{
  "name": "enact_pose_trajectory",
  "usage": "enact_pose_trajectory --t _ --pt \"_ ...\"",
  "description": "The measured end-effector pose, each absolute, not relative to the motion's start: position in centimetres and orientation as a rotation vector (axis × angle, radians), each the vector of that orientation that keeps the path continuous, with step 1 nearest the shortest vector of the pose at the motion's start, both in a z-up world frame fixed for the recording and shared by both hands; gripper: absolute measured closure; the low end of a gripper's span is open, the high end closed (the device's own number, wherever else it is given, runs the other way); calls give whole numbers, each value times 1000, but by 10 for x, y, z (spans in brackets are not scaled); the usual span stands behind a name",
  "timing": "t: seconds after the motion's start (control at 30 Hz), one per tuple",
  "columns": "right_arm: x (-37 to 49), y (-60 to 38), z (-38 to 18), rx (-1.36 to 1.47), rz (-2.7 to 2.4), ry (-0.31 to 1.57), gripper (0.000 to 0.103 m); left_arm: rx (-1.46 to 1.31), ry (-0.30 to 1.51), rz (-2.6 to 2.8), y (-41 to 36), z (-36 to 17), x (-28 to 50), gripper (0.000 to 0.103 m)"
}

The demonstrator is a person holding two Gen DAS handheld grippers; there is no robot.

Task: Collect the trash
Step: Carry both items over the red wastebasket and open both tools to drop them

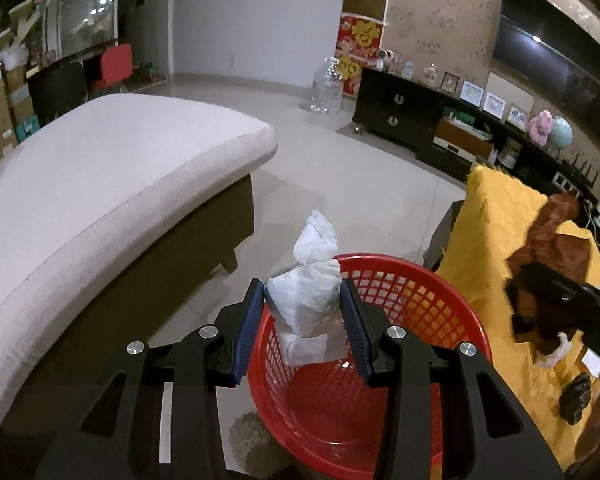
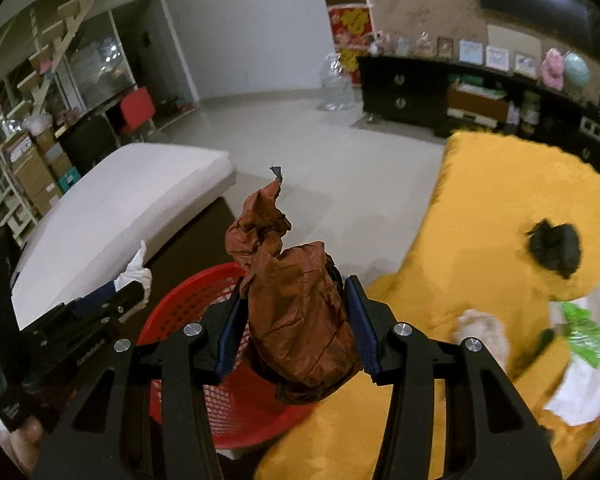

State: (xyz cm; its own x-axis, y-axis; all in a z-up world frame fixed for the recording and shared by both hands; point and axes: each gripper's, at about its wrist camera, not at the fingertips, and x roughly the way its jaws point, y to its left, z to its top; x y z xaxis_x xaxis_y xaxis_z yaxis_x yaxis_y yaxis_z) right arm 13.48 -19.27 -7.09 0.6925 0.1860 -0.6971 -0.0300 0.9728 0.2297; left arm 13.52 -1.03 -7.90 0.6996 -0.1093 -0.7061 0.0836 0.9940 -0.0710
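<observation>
A home living room, it seems: cushioned sofa (image 1: 112,184), wall television (image 1: 556,68), dark cabinet (image 1: 396,112) with framed photos (image 1: 494,104).

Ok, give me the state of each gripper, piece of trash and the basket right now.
Left gripper: shut on the white bag, over the basket.
Right gripper: shut on the brown bag.
Red basket: upright, looks empty.
Black wad: loose on the yellow cloth.

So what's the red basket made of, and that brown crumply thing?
The red basket looks like glossy moulded plastic: its walls are an even grid of holes. The brown wad in the right gripper looks like thin crumpled paper or plastic film; sharp creases, slight sheen.
</observation>
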Motion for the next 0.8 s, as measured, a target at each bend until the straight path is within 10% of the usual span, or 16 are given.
enact_pose_trajectory --t 0.33,0.5,0.8 --pt "148 -189 -93 263 145 874 45 -13 834 -138 -21 -86 140 60" --pt "143 -190 -91 279 145 863 34 -17 827 -136 -20 -85 138 31" --pt "122 -196 -83 246 92 817 34 -45 786 -134 -16 -79 133 23"
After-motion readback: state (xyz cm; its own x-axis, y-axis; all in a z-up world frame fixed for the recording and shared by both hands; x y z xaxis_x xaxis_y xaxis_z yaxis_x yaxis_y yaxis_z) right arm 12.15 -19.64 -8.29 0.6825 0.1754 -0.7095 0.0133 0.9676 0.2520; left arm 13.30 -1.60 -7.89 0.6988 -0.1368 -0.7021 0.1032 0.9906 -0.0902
